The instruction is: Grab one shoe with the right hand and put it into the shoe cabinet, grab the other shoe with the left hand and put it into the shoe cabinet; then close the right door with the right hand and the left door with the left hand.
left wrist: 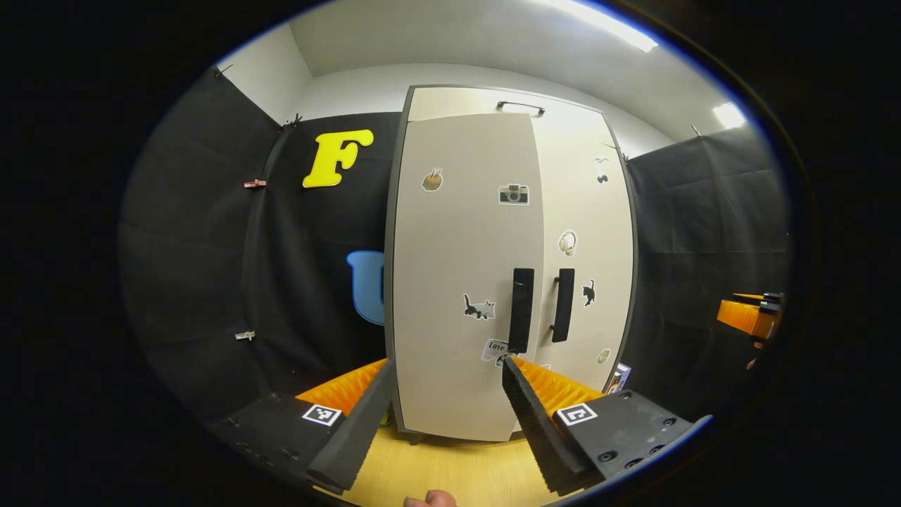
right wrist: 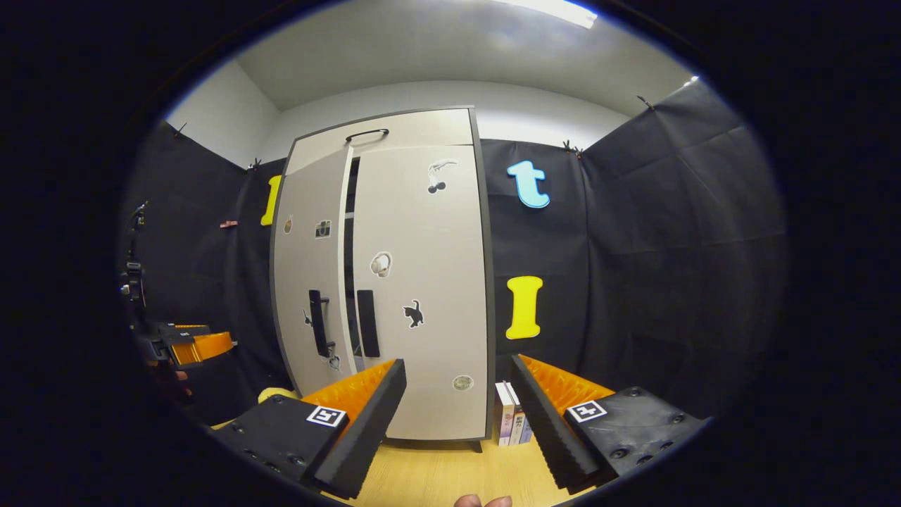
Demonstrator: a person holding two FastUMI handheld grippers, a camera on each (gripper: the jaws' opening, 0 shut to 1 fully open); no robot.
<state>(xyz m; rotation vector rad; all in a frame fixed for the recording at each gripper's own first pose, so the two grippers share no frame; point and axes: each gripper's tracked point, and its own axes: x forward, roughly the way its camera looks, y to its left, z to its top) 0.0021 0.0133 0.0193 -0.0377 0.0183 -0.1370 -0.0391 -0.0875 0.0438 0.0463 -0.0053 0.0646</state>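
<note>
The pale shoe cabinet (left wrist: 464, 98) stands straight ahead in the left gripper view. Its left door (left wrist: 457, 246) sticks out a little, ajar, with a black handle (left wrist: 521, 310). The right door (left wrist: 588, 211) lies flat against the cabinet. My left gripper (left wrist: 449, 362) is open, close in front of the left door's lower part, holding nothing. In the right gripper view a dark gap (right wrist: 350, 246) runs between the left door (right wrist: 310, 267) and the right door (right wrist: 422, 282). My right gripper (right wrist: 459, 360) is open and empty, a short way back from the right door.
Several books (right wrist: 512, 421) stand upright beside the cabinet's right foot. A small yellow thing (right wrist: 276, 394) lies by its left foot. The wooden surface (left wrist: 457, 472) runs from the cabinet toward me. Black cloth walls close in on both sides.
</note>
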